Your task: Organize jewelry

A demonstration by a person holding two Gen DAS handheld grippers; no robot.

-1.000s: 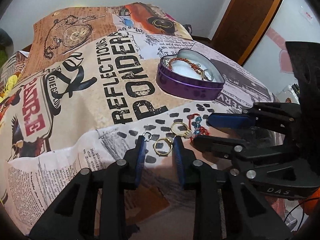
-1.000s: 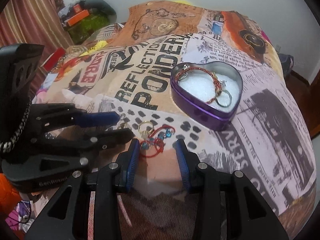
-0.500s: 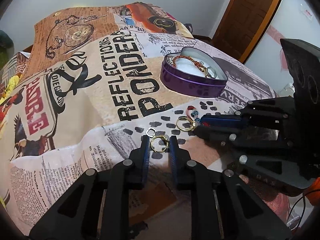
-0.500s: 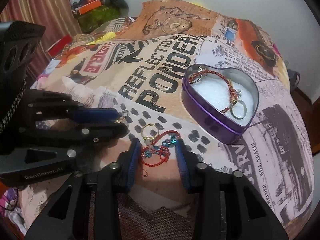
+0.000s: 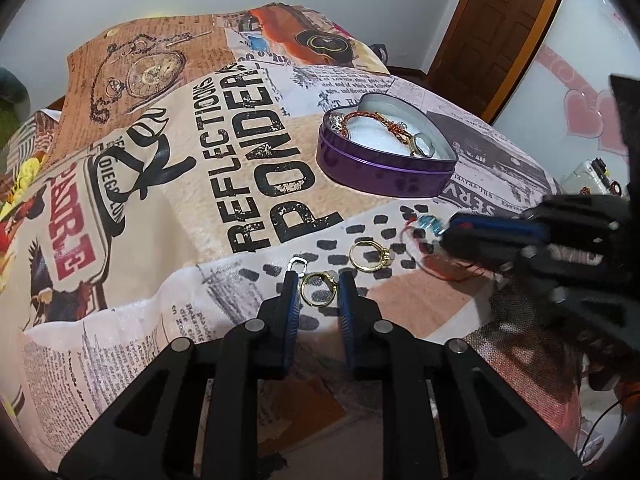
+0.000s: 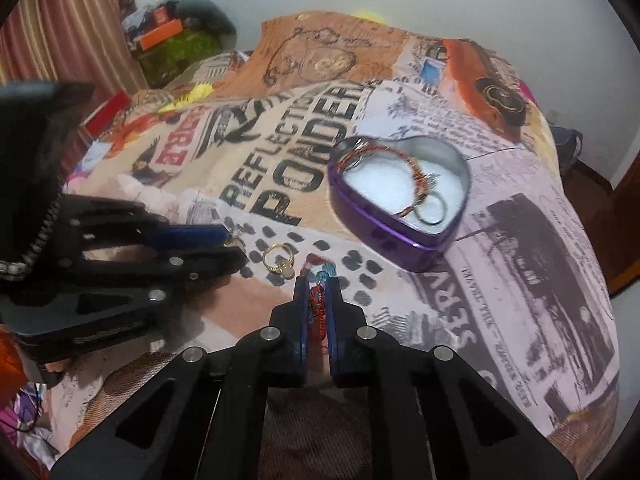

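Left claw (image 5: pixel 318 280) is narrow, pads either side of a gold ring (image 5: pixel 318 289) lying flat on the printed cloth (image 5: pixel 160 208). Can't tell if the pads actually touch it. Risk: ring lies flat w/ little to bite on, so closing may skid it fwd or pinch cloth instead.

Small silver loop (image 5: pixel 297 265) sits right at the left finger's tip, could get nudged or dragged along.

Second gold ring (image 5: pixel 370 255) w/ a stone lies just ahead & to the right of the left claw, between the 2 claws. Either one could knock it.

Right claw (image 6: pixel 318 280) is nearly closed on a red string bracelet (image 6: pixel 317 300), w/ blue beads (image 6: pixel 322 276) poking out at the tips. Risk: only a bunch of thread is held, loose loops trail on the cloth & could snag or slip out on lifting.

Purple heart tin (image 6: pixel 384 236) is ahead & right of the right claw, well apart, already holding a braided bracelet (image 6: pixel 416 176) & a ring. Carry across = drop chance. Claws close together, could bump.
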